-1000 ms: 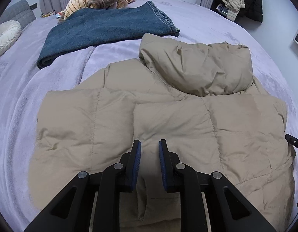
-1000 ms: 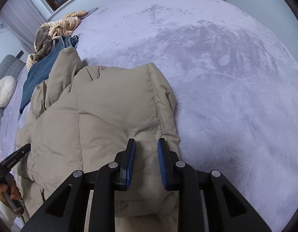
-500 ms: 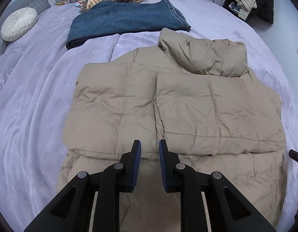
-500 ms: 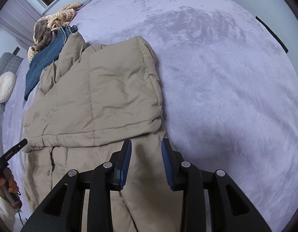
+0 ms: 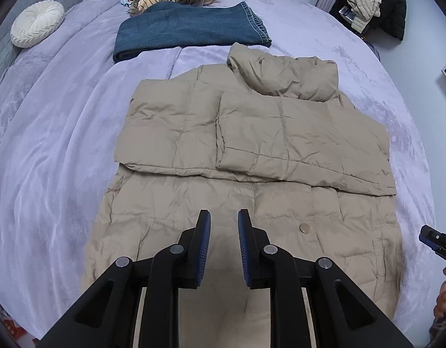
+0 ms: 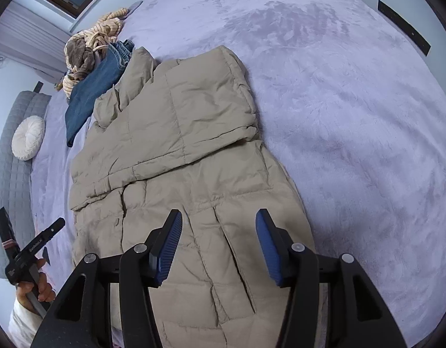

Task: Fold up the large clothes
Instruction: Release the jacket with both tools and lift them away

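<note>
text: "GenRobot.AI", partly blurred | on: left hand-held gripper (image 6: 53, 227) body

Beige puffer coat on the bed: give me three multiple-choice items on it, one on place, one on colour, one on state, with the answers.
1. What lies just beyond the hood of the puffer coat?
A. folded jeans
B. a laptop
C. a shoe box

2. What colour is the bed cover?
A. lavender
B. bright red
C. black

3. How do the sleeves lie?
A. spread out to the sides
B. folded in across the chest
C. hanging off the bed

Answers: 1 A, the folded jeans sit past the hood; 2 A, the plush cover is pale purple; 3 B, both sleeves overlap on the upper body.
</note>
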### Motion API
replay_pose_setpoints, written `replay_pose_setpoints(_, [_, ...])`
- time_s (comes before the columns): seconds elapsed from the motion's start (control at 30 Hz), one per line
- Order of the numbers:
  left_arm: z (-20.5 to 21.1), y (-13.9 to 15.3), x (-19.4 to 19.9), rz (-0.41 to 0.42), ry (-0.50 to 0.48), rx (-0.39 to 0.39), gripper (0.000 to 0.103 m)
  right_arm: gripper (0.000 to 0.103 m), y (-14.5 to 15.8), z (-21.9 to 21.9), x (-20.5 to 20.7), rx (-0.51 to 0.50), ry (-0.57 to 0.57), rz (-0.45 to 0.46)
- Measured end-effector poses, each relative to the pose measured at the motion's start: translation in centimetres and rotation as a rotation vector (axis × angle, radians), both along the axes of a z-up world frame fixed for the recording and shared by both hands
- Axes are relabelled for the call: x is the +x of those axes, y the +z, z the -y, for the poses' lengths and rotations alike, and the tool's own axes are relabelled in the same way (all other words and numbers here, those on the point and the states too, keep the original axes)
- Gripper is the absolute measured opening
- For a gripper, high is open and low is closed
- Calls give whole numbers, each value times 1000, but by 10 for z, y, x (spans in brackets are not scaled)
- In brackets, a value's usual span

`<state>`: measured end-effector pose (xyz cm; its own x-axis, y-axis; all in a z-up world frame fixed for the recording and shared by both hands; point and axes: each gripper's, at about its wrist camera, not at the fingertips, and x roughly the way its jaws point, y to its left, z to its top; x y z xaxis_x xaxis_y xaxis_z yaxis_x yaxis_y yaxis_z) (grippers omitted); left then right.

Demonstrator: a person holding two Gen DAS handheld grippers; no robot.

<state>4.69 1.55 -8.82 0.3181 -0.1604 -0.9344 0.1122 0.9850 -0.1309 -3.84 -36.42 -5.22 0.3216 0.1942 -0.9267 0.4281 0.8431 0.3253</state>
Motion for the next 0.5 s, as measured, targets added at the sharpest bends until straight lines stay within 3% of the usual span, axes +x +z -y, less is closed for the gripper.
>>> replay_pose_setpoints(0.07, [0, 8, -9, 6, 12, 10, 80, 59, 4, -1, -5, 6, 4, 1])
replay_pose_setpoints(0.1, [-1, 13, -15, 28, 33, 25, 101, 59, 6, -2, -8, 9, 7, 2])
replay_pose_setpoints(0.17, [0, 24, -25, 70, 48, 44, 102, 60, 10, -2, -11, 16, 14, 3])
replay_pose_setpoints(0.37, [1, 33, -42, 55, 86, 15, 102, 61, 15, -4, -26, 42, 41, -3])
replay_pose_setpoints(0.43, [2, 33, -49, 36, 93, -4, 102, 64, 16, -5, -30, 56, 61, -4])
replay_pose_setpoints(0.5, [5, 33, -60, 25, 103, 3, 102, 80, 16, -4, -34, 72, 73, -4])
